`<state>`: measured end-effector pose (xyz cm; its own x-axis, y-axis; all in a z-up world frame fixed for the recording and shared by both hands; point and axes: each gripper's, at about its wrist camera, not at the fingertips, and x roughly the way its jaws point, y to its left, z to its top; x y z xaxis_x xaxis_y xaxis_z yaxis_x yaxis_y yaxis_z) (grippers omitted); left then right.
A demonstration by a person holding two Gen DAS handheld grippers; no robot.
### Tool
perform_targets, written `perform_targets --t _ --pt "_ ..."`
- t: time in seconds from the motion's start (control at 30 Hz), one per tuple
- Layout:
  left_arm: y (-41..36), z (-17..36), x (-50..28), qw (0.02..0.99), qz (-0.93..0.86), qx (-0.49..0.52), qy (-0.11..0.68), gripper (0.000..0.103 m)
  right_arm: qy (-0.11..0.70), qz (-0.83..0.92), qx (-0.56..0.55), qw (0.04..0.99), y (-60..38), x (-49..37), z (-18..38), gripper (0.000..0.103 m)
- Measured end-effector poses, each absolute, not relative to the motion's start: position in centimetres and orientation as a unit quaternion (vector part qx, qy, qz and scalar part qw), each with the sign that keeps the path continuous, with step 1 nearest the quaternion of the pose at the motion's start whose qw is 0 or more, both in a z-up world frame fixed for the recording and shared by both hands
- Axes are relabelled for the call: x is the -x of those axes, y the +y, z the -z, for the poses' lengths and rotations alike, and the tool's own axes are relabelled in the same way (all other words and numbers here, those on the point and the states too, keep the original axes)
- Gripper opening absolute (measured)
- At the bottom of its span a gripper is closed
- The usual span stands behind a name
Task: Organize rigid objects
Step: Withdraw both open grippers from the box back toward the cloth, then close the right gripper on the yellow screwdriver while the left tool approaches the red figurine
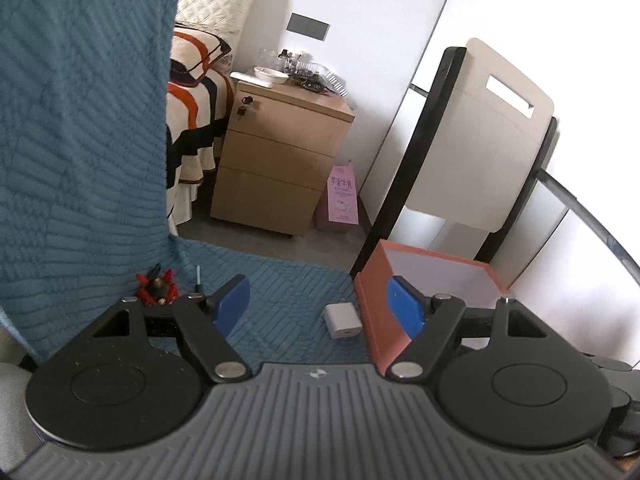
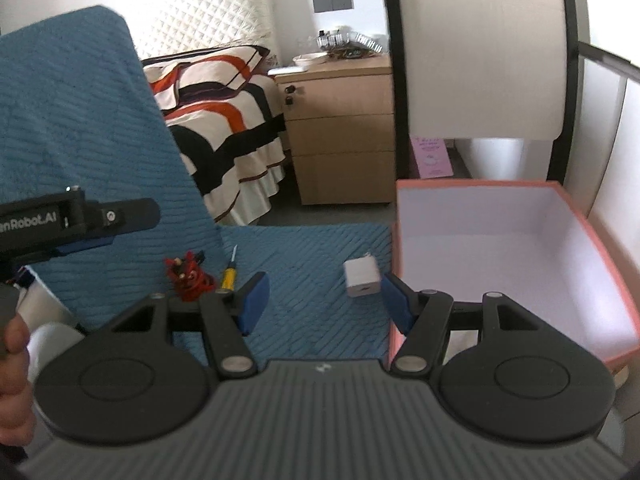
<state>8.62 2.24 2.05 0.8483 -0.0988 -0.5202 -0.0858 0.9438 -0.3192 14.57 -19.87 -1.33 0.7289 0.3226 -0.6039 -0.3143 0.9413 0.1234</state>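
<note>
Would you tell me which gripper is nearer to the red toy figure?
Left. The left gripper hangs above the red toy figure; the right gripper sits further right, toward the white charger.

Both grippers tilt downward, empty: the left gripper (image 1: 320, 306) spread wide, the right gripper (image 2: 324, 300) parted less.

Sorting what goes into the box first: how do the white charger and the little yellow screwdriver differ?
The white charger is a blocky cube; the screwdriver is thin and long. The charger is plain white; the screwdriver has a yellow handle and a metal shaft. The charger lies right beside the orange box; the screwdriver lies farther off, by the red toy. Both rest loose on the blue quilt.
</note>
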Motion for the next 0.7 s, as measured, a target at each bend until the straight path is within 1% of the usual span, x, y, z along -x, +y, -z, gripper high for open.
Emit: perform_targets --t 0.27,0.7 --pt "5.2 0.1 -6.5 0.947 -0.01 0.169 0.274 0.08 0.353 -0.184 0.005 0.917 -16.7 -11.9 3.3 0.064" --pt "8.2 3.4 -5.5 0.944 -0.022 0.169 0.282 0.08 0.354 -0.177 0.01 0.918 -14.9 -10.6 5.5 0.064"
